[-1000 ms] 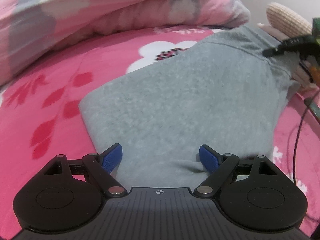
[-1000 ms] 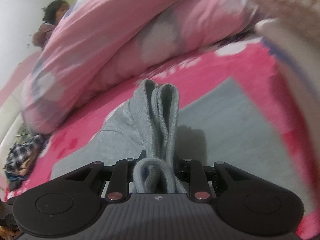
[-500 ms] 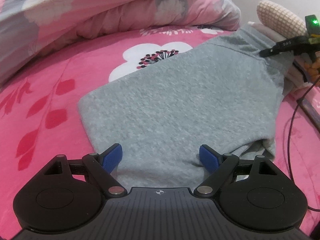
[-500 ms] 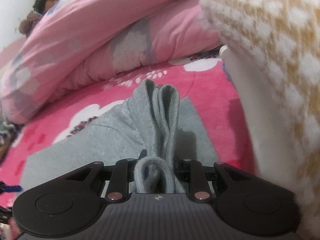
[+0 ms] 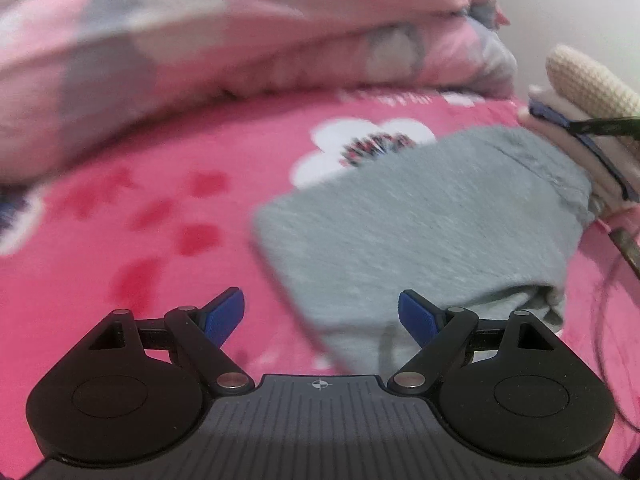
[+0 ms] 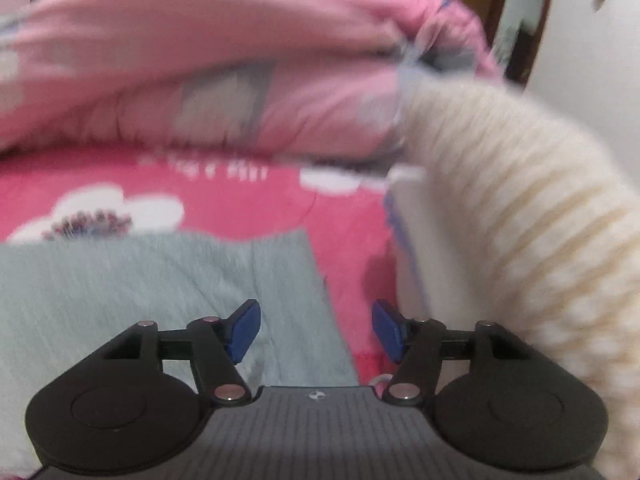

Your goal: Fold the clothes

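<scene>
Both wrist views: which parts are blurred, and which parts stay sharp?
Left wrist view: left gripper sharp, grey garment and pink quilt smeared. Right wrist view: right gripper sharp, cream knit and bedsheet smeared; fisheye bends the edges.

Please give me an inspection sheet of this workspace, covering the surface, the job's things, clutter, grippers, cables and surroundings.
Surface: pink floral bedspread, soft, not flat everywhere.
Job's things: grey garment lies folded on the bedspread, held by neither gripper.
Clutter: cream knit sweater on a stack of folded clothes right beside the garment; bunched pink duvet behind.
Grippers: left gripper open, nothing between its fingers; right gripper open, its jaws have just been opening, and the garment lies below them, not pinched.
Cables: thin black cable loops over the bedspread on the right.
Surroundings: white wall and dark wooden door frame; views blurred.
</scene>
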A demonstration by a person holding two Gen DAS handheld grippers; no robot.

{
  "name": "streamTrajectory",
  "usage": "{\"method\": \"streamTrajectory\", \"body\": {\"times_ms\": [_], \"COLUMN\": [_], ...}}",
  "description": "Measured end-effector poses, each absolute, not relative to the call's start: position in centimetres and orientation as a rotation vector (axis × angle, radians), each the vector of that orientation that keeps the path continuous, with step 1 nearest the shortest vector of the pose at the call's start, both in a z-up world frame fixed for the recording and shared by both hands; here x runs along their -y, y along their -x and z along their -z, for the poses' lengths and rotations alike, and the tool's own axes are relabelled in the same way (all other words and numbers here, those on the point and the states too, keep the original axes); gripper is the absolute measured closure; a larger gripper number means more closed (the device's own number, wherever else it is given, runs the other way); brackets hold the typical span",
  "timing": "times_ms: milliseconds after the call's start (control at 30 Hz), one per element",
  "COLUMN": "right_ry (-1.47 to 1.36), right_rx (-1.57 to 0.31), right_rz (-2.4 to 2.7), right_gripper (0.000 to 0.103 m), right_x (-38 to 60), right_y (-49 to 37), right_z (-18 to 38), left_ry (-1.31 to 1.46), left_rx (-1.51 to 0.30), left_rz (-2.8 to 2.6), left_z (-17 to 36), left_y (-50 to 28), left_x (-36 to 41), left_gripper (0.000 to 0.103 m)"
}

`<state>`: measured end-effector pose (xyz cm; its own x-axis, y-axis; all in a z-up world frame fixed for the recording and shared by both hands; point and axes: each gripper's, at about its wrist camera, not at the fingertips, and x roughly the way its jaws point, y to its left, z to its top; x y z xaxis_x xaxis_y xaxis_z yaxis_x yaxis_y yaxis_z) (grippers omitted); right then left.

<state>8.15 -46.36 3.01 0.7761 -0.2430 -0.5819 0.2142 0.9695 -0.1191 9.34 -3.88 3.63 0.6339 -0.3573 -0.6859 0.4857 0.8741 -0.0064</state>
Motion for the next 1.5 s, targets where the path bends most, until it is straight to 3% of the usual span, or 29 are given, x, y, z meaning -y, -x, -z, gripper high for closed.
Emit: {"method": "streamTrajectory", "body": {"times_ms": [233, 367, 600, 667, 733, 967, 1100, 1267, 1500], "right_ry": [-0.442, -0.764, -1.21, -1.218, -1.175, -1.112, -1.136, -1.144, -1.23], "right_rx": [-0.457, -0.572, -0.75, -0.709, -0.705, -0.706, -0.676, -0.649, -0.577], "right_rz": [-0.275, -0.47, -0.239, -0.172, -0.148, -0.054, -0.028, -0.023, 0.0], "right_gripper": [0.033, 0.033, 0.034, 0.035, 0.029, 0.027, 0.027, 0.027, 0.023], "right_x": [38.7, 33.5, 29.6, 29.3, 28.6, 26.5, 26.0, 25.3, 25.5], "right_y": [1.5, 3.3, 5.0, 5.5, 5.0, 2.1, 0.8, -0.4, 0.0], "right_z": [-8.3, -3.1, 10.1, 10.7, 9.9, 9.4, 9.8, 10.2, 10.9], "left_ry": [-0.275, -0.176, 0.077, 0.137, 0.212, 0.401, 0.484, 0.603, 0.65], "left_rx": [-0.622, -0.67, -0.81, -0.84, -0.877, -0.934, -0.963, -0.939, -0.918], "left_rz": [0.338, 0.361, 0.525, 0.553, 0.576, 0.596, 0.586, 0.62, 0.626], "left_z": [-11.1, -11.5, -4.2, -2.2, -0.4, 3.9, 6.2, 7.5, 8.6], "left_y": [-8.9, -9.7, -10.6, -11.3, -12.2, -15.5, -17.5, -19.1, -19.8], "left_x": [-3.2, -4.9, -3.2, -2.0, -1.3, 0.6, 0.4, 0.0, 0.1], "left_gripper": [0.018, 0.018, 0.022, 0.023, 0.025, 0.051, 0.058, 0.06, 0.079]}}
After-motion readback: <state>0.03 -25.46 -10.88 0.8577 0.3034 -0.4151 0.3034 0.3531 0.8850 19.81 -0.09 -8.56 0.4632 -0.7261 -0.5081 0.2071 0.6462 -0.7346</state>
